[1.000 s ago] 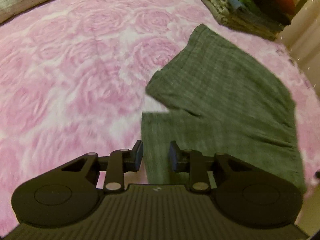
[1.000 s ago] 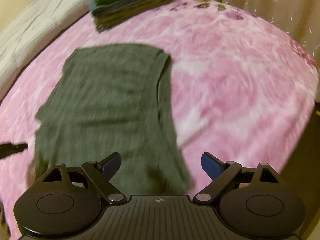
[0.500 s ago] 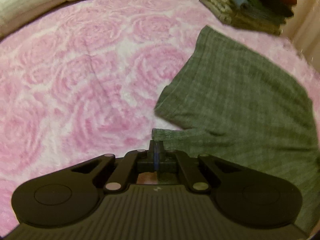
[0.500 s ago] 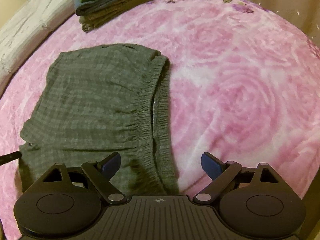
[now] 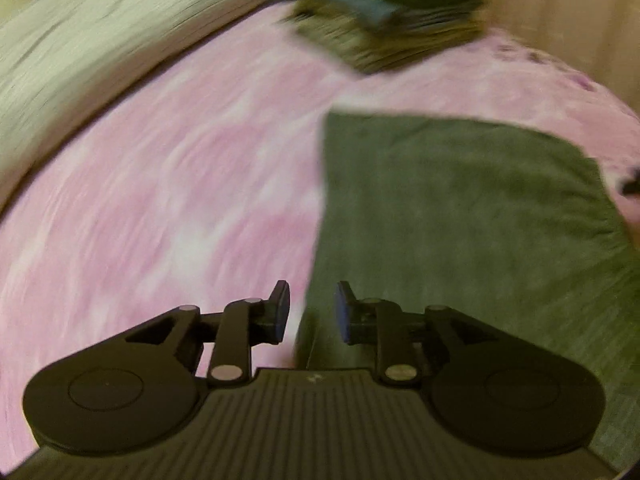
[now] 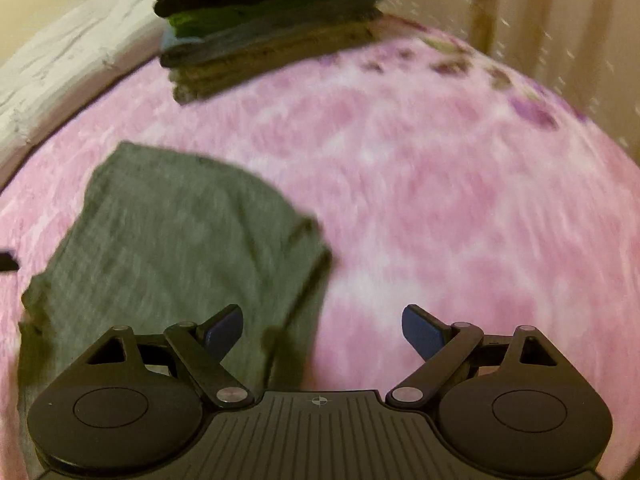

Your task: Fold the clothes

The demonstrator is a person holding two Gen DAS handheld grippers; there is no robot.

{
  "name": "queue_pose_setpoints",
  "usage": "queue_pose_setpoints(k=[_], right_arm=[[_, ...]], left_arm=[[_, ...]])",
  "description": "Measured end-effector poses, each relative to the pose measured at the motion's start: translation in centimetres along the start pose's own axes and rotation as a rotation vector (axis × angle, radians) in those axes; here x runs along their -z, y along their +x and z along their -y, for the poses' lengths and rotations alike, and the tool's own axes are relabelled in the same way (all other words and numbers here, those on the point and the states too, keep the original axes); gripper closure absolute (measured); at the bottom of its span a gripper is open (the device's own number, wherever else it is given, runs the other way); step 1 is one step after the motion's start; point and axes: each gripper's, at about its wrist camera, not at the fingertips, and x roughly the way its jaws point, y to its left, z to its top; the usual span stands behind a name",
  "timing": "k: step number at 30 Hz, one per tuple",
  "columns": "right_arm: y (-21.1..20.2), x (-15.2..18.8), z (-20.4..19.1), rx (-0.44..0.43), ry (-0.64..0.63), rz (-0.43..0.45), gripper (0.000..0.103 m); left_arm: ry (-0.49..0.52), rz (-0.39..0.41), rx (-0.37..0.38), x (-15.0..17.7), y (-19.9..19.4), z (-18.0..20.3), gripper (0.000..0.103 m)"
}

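Note:
A grey-green pair of shorts (image 5: 460, 216) lies folded flat on the pink rose-patterned blanket (image 5: 160, 200). My left gripper (image 5: 308, 312) is open and empty, its fingers apart over the shorts' left edge. In the right wrist view the shorts (image 6: 168, 248) lie at the left, and my right gripper (image 6: 322, 328) is wide open and empty above their right edge. Both views are blurred by motion.
A stack of folded clothes (image 6: 264, 28) stands at the far end of the bed and also shows in the left wrist view (image 5: 384, 20). A pale pillow or sheet (image 5: 80, 40) lies along the left. A curtain (image 6: 560, 12) hangs at the back right.
My left gripper, shut on the shorts' leg hem half a second ago, has opened and let go. The lower leg now lies folded over. Both grippers have swung toward the stack.

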Motion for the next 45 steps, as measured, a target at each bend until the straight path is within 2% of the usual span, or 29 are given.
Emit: queue_pose_setpoints(k=[4, 7, 10, 15, 19, 20, 21, 22, 23, 24, 25, 26, 28, 34, 39, 42, 45], right_arm=[[2.2, -3.2, 0.5, -0.091, -0.071, 0.012, 0.014], [3.6, -5.0, 0.4, -0.163, -0.120, -0.006, 0.029], [5.0, -6.0, 0.2, -0.200, -0.170, -0.024, 0.029], [6.6, -6.0, 0.4, -0.226, -0.214, -0.062, 0.029], [7.5, -5.8, 0.7, -0.236, -0.227, -0.084, 0.029], [7.6, -5.9, 0.6, -0.240, -0.234, -0.085, 0.029], [7.7, -6.0, 0.5, -0.241, -0.243, -0.087, 0.032], [7.7, -6.0, 0.4, -0.240, -0.253, -0.091, 0.047], [7.8, -6.1, 0.3, -0.241, -0.260, -0.095, 0.063], [7.8, -6.2, 0.2, -0.242, -0.264, -0.102, 0.069], [7.8, -6.4, 0.2, -0.243, -0.267, -0.109, 0.084], [7.8, -6.5, 0.1, -0.246, -0.266, -0.116, 0.097], [7.0, -6.4, -0.2, -0.232, -0.272, -0.103, 0.098], [1.4, -4.2, -3.5, -0.097, -0.433, 0.070, 0.098], [-4.9, 0.9, -6.6, -0.038, -0.578, 0.203, 0.098], [-8.0, 5.8, -8.6, -0.024, -0.678, 0.221, 0.097], [-9.7, 11.7, -10.3, 0.008, -0.786, 0.184, 0.097]], left_arm=[[0.199, 0.035, 0.079, -5.4, 2.7, 0.9, 0.079], [0.349, 0.061, 0.139, -9.5, 4.7, 1.6, 0.079], [0.498, 0.081, 0.189, -13.2, 6.8, 2.4, 0.078], [0.690, 0.032, 0.192, -15.2, 10.5, 3.2, 0.070], [0.765, -0.040, 0.200, -15.4, 12.9, 3.0, 0.062], [0.760, -0.049, 0.218, -15.4, 13.1, 2.9, 0.061], [0.755, -0.058, 0.236, -15.5, 13.4, 2.8, 0.066], [0.750, -0.068, 0.254, -15.5, 13.6, 2.6, 0.079], [0.739, -0.061, 0.256, -15.3, 13.2, 2.6, 0.085], [0.722, -0.039, 0.242, -14.7, 12.3, 2.5, 0.093], [0.705, -0.017, 0.229, -14.2, 11.3, 2.4, 0.102], [0.688, 0.005, 0.215, -13.7, 10.4, 2.3, 0.102], [0.654, 0.048, 0.188, -12.6, 8.5, 2.2, 0.102], [0.536, 0.182, 0.108, -9.1, 2.3, 1.8, 0.102], [0.355, 0.250, 0.087, -1.2, -7.1, 3.0, 0.102], [0.233, 0.226, 0.104, 5.0, -10.5, 5.0, 0.102], [0.108, 0.187, 0.120, 11.1, -13.0, 7.1, 0.102]])
